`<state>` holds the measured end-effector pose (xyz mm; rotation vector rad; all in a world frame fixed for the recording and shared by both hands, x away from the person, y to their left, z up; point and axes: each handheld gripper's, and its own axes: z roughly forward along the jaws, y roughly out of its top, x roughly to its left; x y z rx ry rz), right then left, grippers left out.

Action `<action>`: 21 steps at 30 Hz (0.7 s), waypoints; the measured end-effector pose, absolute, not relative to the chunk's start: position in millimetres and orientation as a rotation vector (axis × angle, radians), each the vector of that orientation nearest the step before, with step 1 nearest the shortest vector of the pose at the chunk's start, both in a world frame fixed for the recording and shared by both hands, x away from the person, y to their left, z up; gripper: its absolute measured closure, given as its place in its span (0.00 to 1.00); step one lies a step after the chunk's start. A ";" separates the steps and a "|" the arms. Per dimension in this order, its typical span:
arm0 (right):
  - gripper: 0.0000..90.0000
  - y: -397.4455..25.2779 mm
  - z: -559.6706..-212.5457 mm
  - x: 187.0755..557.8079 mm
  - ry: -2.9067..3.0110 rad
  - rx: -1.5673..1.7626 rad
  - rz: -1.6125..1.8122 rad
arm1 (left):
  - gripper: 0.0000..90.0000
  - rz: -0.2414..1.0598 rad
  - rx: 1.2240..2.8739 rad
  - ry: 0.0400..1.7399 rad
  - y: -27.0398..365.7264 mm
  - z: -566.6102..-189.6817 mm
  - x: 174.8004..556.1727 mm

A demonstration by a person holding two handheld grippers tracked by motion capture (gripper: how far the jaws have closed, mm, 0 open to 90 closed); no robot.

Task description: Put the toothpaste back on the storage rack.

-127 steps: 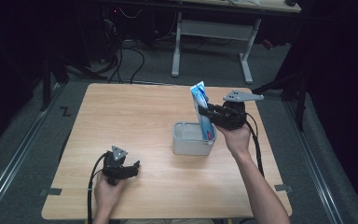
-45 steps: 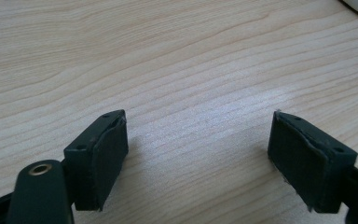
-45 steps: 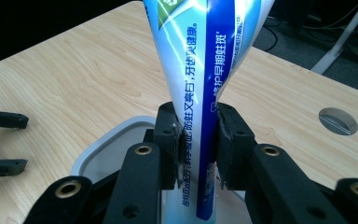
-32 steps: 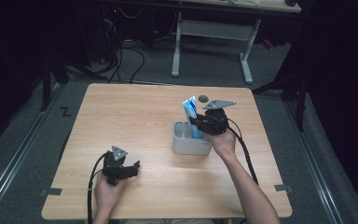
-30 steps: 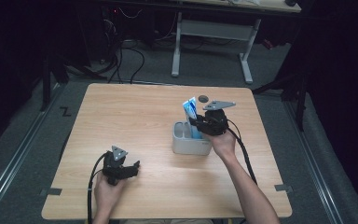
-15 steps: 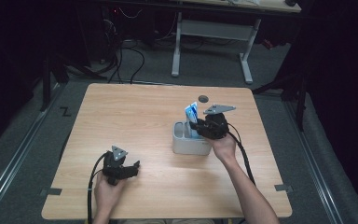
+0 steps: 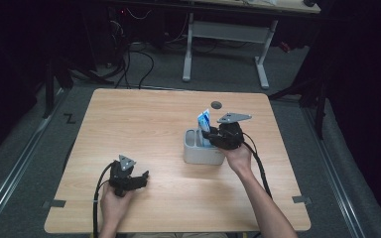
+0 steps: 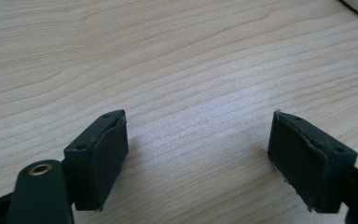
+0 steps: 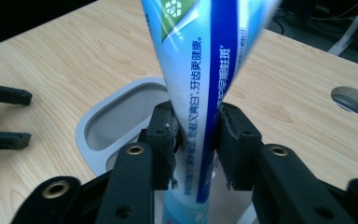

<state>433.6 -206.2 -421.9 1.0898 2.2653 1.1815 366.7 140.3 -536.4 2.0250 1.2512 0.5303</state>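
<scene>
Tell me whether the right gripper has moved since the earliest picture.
Yes. The right gripper, shut on the toothpaste tube, has come down and toward the person's left, from beyond the grey holder to directly over it.

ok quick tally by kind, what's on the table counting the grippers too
grippers: 2, the left gripper resting open on the table, the right gripper shut on the tube
toothpaste tube: 1, blue and white, standing in the holder
grey holder: 1
total: 4
</scene>
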 end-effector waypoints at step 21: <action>0.58 -235.5 -411.7 416.0 2.159 1.135 1.310 | 0.23 0.531 2.024 1.252 140.1 -536.5 366.7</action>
